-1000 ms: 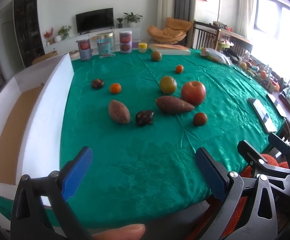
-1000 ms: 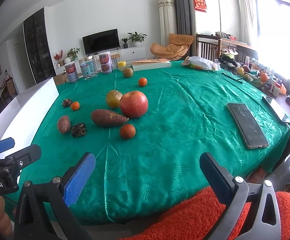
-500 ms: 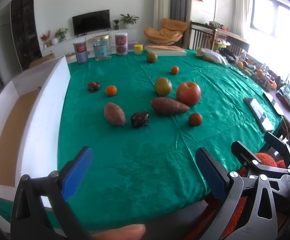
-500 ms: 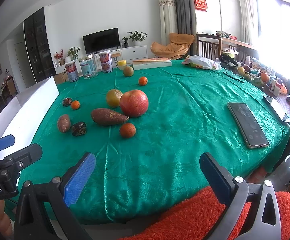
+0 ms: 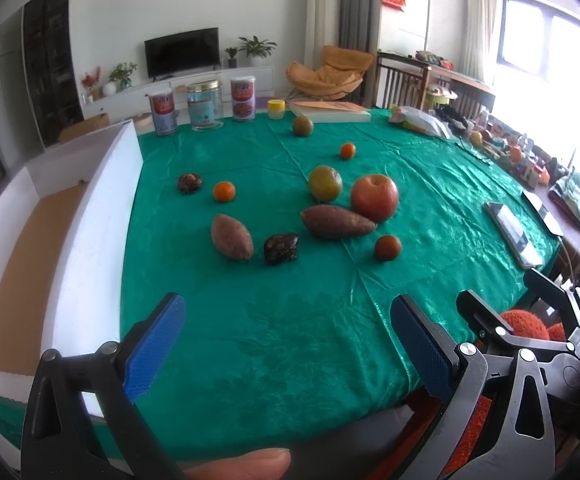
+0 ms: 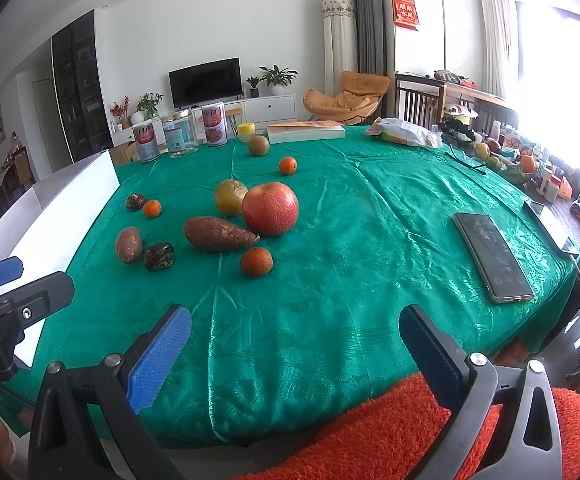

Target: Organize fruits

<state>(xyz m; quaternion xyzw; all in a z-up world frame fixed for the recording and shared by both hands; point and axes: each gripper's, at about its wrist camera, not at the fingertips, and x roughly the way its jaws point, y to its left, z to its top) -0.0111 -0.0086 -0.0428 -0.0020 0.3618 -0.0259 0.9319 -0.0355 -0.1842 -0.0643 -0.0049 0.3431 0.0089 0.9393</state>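
Fruits lie spread on a green tablecloth (image 5: pixel 290 340): a big red apple (image 5: pixel 374 197), a yellow-green pear (image 5: pixel 325 183), two sweet potatoes (image 5: pixel 336 222) (image 5: pixel 231 236), a dark lump (image 5: pixel 281 248), small oranges (image 5: pixel 224 191) (image 5: pixel 387 247) (image 5: pixel 347 150), a dark round fruit (image 5: pixel 189 182) and a far green fruit (image 5: pixel 302 125). The apple (image 6: pixel 269 208) also shows in the right wrist view. My left gripper (image 5: pixel 285 344) is open and empty at the near table edge. My right gripper (image 6: pixel 294 354) is open and empty beside it, over an orange cushion (image 6: pixel 390 432).
A white foam box (image 5: pixel 89 216) with a brown bottom stands along the table's left side. Cans and a jar (image 5: pixel 203 106), a book (image 5: pixel 330 111) and a bag (image 5: pixel 418 120) line the far edge. Two phones (image 6: pixel 492 256) (image 6: pixel 550 228) lie at the right.
Both grippers stay open. The left view has shifted slightly, with the fruits now a little nearer and lower. The right view is almost unchanged.
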